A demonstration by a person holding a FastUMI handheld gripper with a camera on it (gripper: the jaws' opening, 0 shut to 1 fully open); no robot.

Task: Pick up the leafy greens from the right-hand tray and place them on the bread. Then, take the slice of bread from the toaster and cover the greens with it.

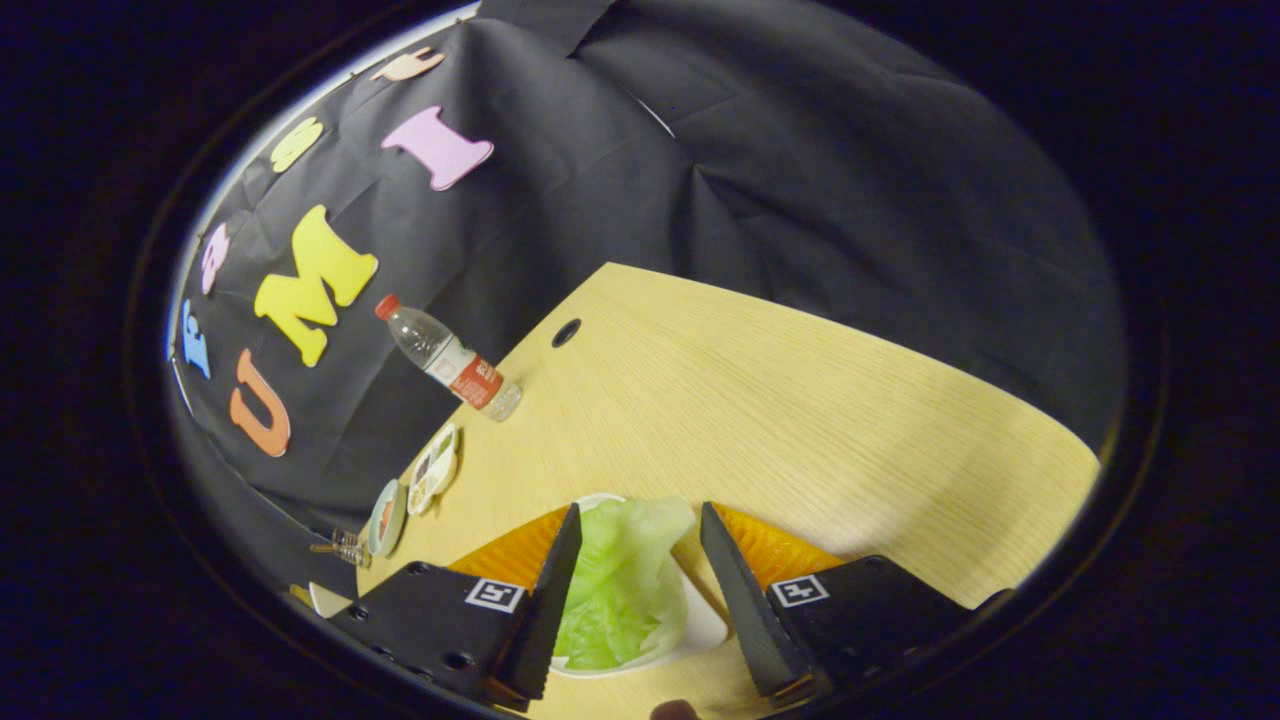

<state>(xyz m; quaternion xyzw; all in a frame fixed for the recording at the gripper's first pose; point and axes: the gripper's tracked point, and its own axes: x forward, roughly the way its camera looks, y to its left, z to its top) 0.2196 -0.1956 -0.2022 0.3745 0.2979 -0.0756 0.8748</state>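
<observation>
A pale green lettuce leaf (622, 585) lies on a small white tray (703, 626) on the wooden table. My gripper (640, 525) hangs over it, open, with one finger on each side of the leaf. The left finger (553, 590) overlaps the leaf's left edge, while the right finger (738, 590) stands apart from the leaf, over the tray's right rim. Whether either finger touches the greens cannot be told.
The light wooden table (780, 420) stretches beyond the fingers, with a round cable hole (566, 332) near its far edge. A plastic water bottle (448, 357) stands at the back left. Small dishes (433, 468) and a plate (387, 517) line the left edge.
</observation>
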